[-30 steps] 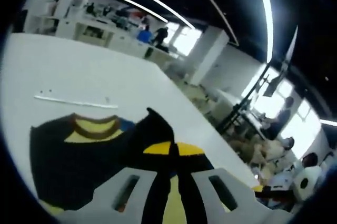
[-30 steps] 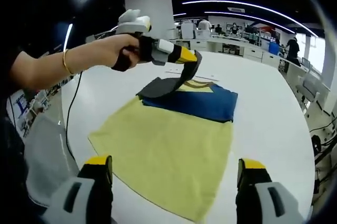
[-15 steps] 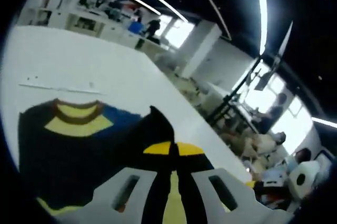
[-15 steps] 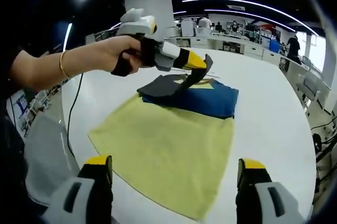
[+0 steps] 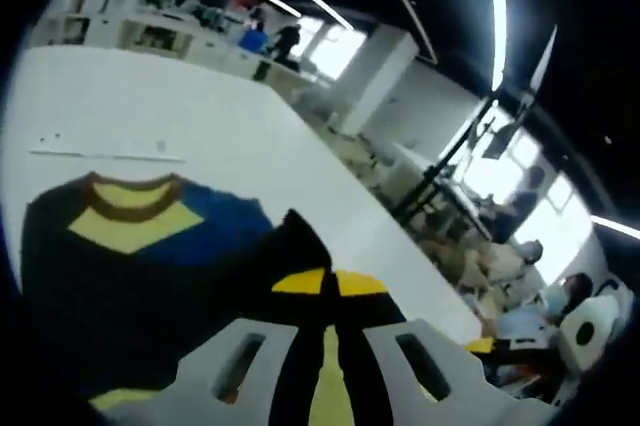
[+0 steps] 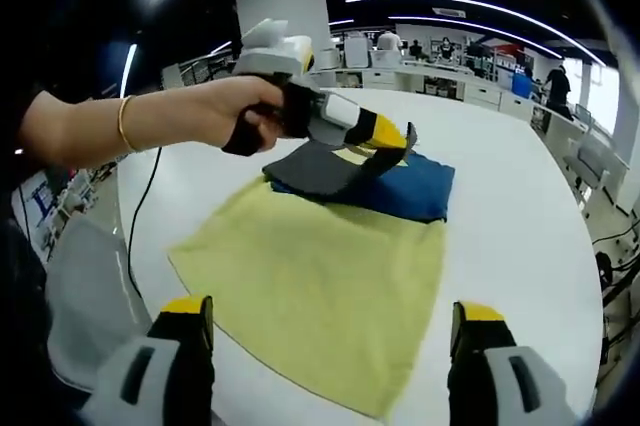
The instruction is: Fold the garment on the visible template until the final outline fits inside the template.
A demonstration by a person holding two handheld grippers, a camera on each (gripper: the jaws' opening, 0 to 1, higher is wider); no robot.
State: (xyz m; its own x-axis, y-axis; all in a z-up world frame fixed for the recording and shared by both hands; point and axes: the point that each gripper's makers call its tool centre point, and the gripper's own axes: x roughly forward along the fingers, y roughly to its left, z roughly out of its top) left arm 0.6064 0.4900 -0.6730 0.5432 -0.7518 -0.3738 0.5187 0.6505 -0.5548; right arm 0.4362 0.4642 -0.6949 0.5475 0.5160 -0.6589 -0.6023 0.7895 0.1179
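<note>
Two grippers: left gripper [image 6: 393,137] clamped on garment [image 6: 330,256] sleeve, right gripper [image 6: 325,346] wide apart, empty.

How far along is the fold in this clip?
Early stage. Nothing looks finished: the garment lies mostly spread flat on the white table, its yellow body unfolded. In hand: the left gripper is shut on the dark sleeve, lifting it across the blue shoulder area. The right gripper hangs open over the hem. Left: the other sleeve and body folds.
</note>
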